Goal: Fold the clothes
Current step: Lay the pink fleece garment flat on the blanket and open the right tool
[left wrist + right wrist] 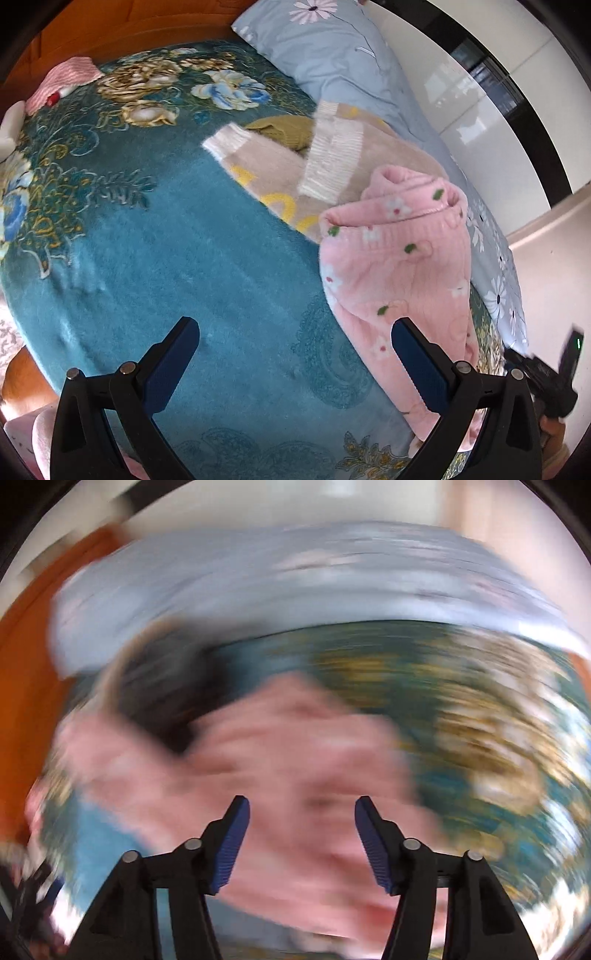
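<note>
A pink fleece garment with small flowers lies rumpled on the teal floral blanket, at the right of the left wrist view. Behind it lies a beige sweater with white ribbed cuffs and yellow marks, over an olive garment. My left gripper is open above the blanket; its right finger overlaps the pink garment's lower edge. The right wrist view is heavily motion-blurred. There my right gripper stands open over a pink blur of cloth, nothing between its fingers.
A light blue flowered pillow lies along the bed's far right side beside a white wall. An orange wooden headboard stands at the back. A pink-and-white striped cloth sits at the far left. The other gripper's black body shows at the right edge.
</note>
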